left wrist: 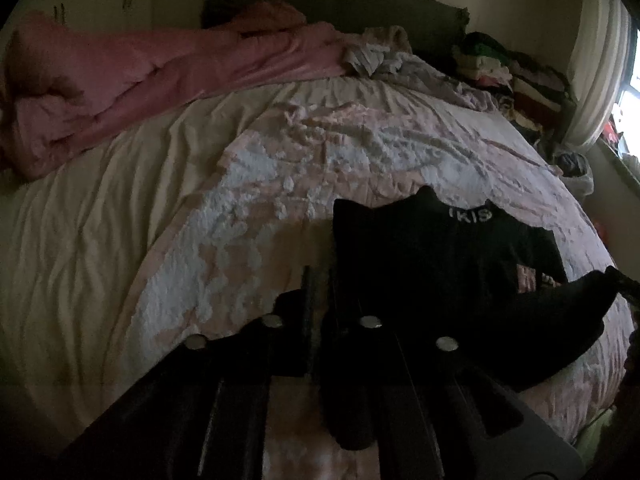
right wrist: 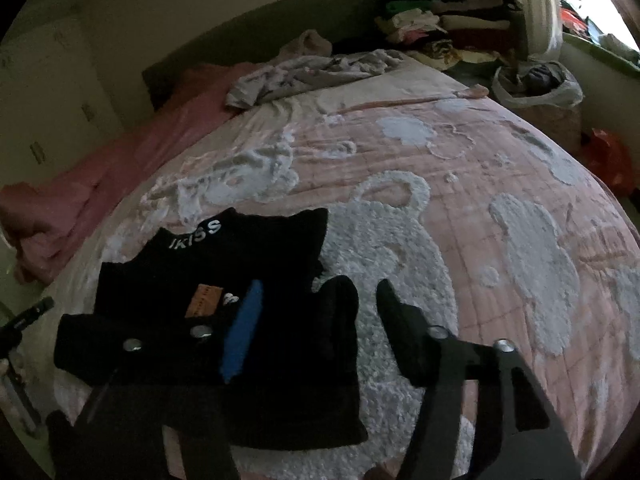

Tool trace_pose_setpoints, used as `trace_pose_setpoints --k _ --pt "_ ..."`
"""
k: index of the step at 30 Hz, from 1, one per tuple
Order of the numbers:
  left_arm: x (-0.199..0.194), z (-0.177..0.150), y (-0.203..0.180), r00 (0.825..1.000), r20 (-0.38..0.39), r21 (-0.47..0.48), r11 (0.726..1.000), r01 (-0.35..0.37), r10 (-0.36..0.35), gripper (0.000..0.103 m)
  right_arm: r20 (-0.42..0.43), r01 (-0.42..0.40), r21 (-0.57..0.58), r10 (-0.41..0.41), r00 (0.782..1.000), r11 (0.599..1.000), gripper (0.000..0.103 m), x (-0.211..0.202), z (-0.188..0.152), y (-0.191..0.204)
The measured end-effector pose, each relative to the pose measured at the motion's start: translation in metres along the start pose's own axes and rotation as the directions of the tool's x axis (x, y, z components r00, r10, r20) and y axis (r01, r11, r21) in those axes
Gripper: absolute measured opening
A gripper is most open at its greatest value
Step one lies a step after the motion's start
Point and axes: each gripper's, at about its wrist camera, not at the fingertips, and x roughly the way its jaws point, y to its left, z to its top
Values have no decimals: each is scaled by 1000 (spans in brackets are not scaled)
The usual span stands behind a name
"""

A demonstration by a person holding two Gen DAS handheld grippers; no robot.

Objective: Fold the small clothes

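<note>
The left gripper (left wrist: 320, 280), seemingly pinching the black sweater (right wrist: 224, 280), could drag it askew; the right gripper's (right wrist: 316, 312) fingers are spread.

The black garment (left wrist: 440, 264) lower hem hides behind the left gripper's fingers (left wrist: 308, 300)
</note>
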Motion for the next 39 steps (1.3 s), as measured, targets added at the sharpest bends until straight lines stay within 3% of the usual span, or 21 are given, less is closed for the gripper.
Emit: trace_pose_setpoints --k 6,12,17,23,28,29,30,31,32,35,37,39 --pt "-8 -6 -2 1000 0 10 1000 9 -9 28 25 6 -11 -6 1000 1000 75 -18 -12 0" --pt "-22 -21 5 998 -9 -27 998 56 -56 40 31 -40 -26 41 999 999 79 -36 -26 8" --pt "-27 -37 13 997 -30 -48 996 69 -70 41 5 -66 -48 66 998 997 79 -38 -39 16" --pt "-11 -58 5 979 -112 -70 984 163 -170 41 -34 -70 -41 69 997 997 79 -24 -46 16" --pt "9 -60 -5 975 -146 -69 985 159 -168 41 -40 -66 -21 65 997 998 79 -17 -44 10" --pt "10 -59 -7 977 -143 -60 986 153 -160 40 -39 -65 -15 64 997 998 79 -16 -43 8" --pt "11 -58 -10 978 -143 -49 988 147 -152 32 -39 -67 -6 67 997 998 79 -14 -40 6" --pt "13 -56 -13 978 -146 -40 989 144 -149 5 -40 -68 5 69 997 998 78 -11 -38 5" --pt "13 -56 -14 978 -145 -38 989 146 -150 4 -41 -72 12 73 997 997 76 -10 -36 3" --pt "15 -50 -18 978 -145 -16 988 152 -152 3 -64 -88 22 89 994 996 46 0 -30 1" --pt "13 -44 -19 977 -135 -14 986 164 -164 3 -93 -102 11 102 990 995 8 10 -26 2" --pt "11 -35 -16 976 -116 -26 983 180 -182 3 -107 -110 7 110 988 994 8 16 -23 3"
